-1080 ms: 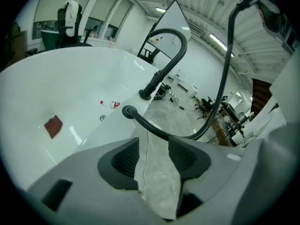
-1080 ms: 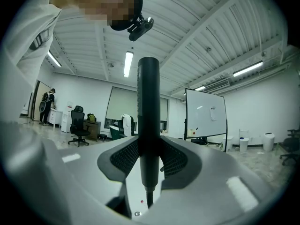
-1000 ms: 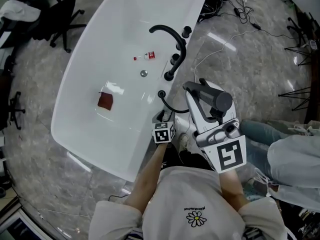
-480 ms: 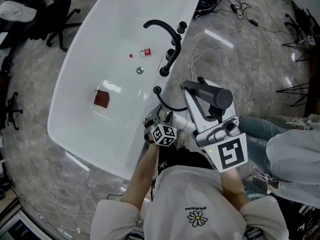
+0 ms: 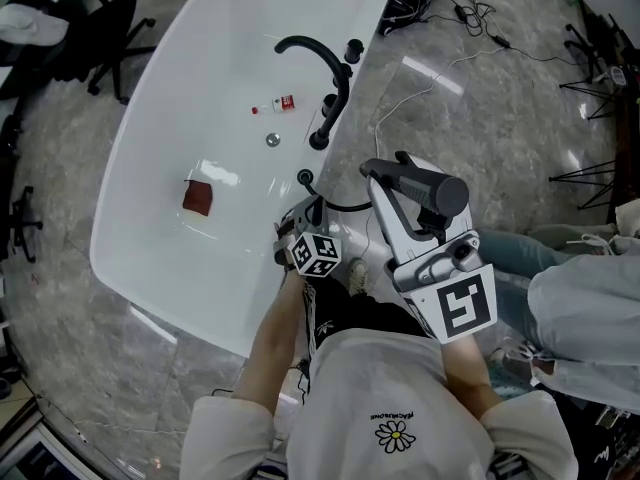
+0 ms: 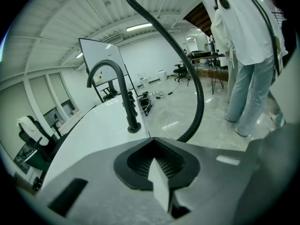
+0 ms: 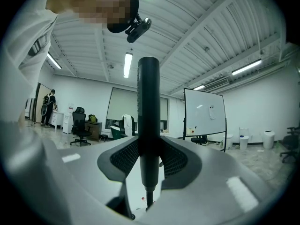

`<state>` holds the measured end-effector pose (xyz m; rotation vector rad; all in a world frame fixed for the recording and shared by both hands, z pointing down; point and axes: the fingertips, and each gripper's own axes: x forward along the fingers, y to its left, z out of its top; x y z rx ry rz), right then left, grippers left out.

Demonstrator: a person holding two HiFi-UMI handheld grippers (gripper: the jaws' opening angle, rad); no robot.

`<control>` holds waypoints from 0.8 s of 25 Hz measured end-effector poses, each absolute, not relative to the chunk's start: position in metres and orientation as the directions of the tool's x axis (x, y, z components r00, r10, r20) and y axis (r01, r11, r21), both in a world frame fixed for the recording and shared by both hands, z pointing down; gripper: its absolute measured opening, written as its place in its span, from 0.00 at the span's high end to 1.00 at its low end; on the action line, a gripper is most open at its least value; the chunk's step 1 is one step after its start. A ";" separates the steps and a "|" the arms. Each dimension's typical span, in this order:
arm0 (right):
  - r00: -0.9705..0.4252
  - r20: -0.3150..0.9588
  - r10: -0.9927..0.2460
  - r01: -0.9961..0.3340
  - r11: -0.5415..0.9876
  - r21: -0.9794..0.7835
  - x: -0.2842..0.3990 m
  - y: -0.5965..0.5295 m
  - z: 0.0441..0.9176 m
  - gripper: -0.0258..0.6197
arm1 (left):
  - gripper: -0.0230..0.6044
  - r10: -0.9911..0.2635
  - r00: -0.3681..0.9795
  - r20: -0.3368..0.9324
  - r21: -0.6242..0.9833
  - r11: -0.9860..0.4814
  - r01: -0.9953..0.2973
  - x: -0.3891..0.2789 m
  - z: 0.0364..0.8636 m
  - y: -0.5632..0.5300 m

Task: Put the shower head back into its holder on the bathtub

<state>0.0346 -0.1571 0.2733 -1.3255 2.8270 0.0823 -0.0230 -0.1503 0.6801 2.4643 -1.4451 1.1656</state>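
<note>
Open office-lab: whiteboard [image 7: 204,111], office chairs [image 7: 79,124], strip lights [image 7: 128,64], freestanding bathtub [image 5: 200,88].

Bright ceiling strip lights [image 7: 127,64] (soft shadows); fisheye bending at edges.

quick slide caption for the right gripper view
The right gripper shut on the black shower head, its handle running straight up the frame.

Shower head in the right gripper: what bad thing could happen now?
1. Only the right gripper holds the shower head, by its smooth round handle, so it might slip or twist and bang the bathtub.
2. The hose loops close by the left gripper, which is shut and empty. It might snag there or tug the head off aim.
</note>
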 end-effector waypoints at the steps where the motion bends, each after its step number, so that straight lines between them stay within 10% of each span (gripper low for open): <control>1: -0.638 -0.042 -0.769 -0.770 0.637 0.038 0.035 -0.158 0.272 0.75 | 0.96 -0.724 0.285 0.628 -0.316 -0.572 -0.757 -0.022 0.679 -0.151; 8: -0.630 -0.068 -0.773 -0.776 0.630 0.023 0.037 -0.164 0.263 0.75 | 0.70 -0.669 0.352 0.655 -0.275 -0.644 -0.714 -0.015 0.685 -0.123; 20: -0.658 -0.037 -0.752 -0.753 0.658 0.021 0.055 -0.147 0.277 0.75 | 0.67 -0.690 0.314 0.652 -0.400 -0.665 -0.631 0.004 0.697 -0.139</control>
